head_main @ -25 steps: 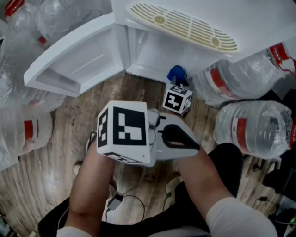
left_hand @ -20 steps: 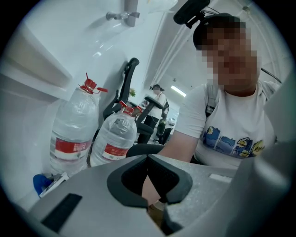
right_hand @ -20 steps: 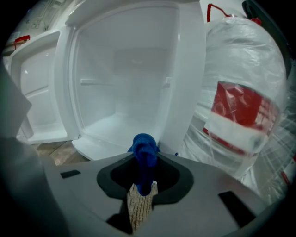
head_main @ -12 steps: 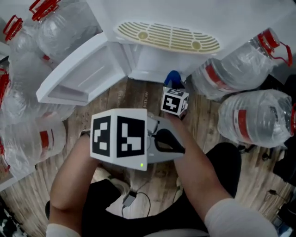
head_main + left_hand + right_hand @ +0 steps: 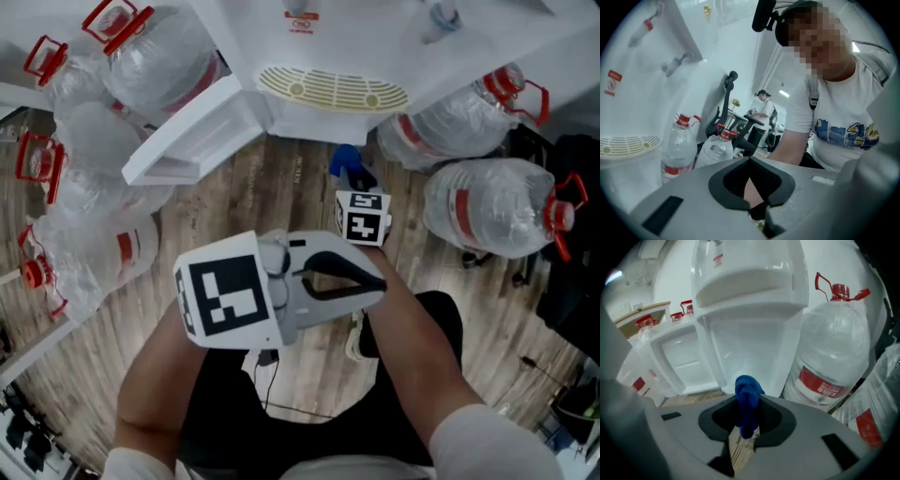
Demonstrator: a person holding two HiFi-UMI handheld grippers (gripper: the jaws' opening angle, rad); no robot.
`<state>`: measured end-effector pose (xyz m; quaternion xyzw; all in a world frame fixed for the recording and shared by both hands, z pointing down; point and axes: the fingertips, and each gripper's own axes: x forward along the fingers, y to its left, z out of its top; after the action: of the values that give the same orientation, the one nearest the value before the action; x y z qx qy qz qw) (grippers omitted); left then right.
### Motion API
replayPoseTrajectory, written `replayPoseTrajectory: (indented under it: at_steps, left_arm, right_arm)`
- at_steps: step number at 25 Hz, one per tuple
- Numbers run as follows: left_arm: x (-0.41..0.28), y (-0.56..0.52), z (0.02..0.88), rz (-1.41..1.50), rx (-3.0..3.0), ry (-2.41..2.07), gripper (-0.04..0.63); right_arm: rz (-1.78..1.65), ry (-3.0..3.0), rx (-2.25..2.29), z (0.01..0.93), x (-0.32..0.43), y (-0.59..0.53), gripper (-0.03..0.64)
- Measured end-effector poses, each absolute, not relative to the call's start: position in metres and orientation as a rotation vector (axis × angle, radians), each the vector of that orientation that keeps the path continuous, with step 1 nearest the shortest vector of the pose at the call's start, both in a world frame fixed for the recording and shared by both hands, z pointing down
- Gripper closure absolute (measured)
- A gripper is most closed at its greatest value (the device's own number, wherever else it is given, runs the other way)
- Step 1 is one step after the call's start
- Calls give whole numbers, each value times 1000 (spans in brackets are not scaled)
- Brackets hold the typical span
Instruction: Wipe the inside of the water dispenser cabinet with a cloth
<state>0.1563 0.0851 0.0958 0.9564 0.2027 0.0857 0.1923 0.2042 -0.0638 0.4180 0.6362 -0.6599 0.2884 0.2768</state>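
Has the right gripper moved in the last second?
Yes. The right gripper has backed slightly away from the cabinet: its cloth was at the cabinet's front edge, and now a strip of floor shows between them.

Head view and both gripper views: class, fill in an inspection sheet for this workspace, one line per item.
Surface: wooden plank floor; no table.
Job's things: cabinet of the water dispenser is open, its door swung left; blue cloth is in front of the opening, not inside.
Clutter: big water bottles crowd both sides of the dispenser.
Grippers: right gripper is shut on the cloth and faces the cabinet; left gripper is shut, holds nothing and points back at the person.
Cables: one thin cable on the floor by the person's legs.
Surroundings: office chair and another person in the background.
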Motion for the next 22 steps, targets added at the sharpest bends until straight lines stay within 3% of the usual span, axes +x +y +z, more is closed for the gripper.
replayPoseTrajectory:
  at_steps: [6,22]
  left_arm:
    - [147,99,16,158,2636,240,594]
    - [131,186,-270,200,2579,-143,594]
  right_arm:
    - [733,-1943,1471,324,181,-8,534]
    - [609,-2300,1129,-61,178,117,534]
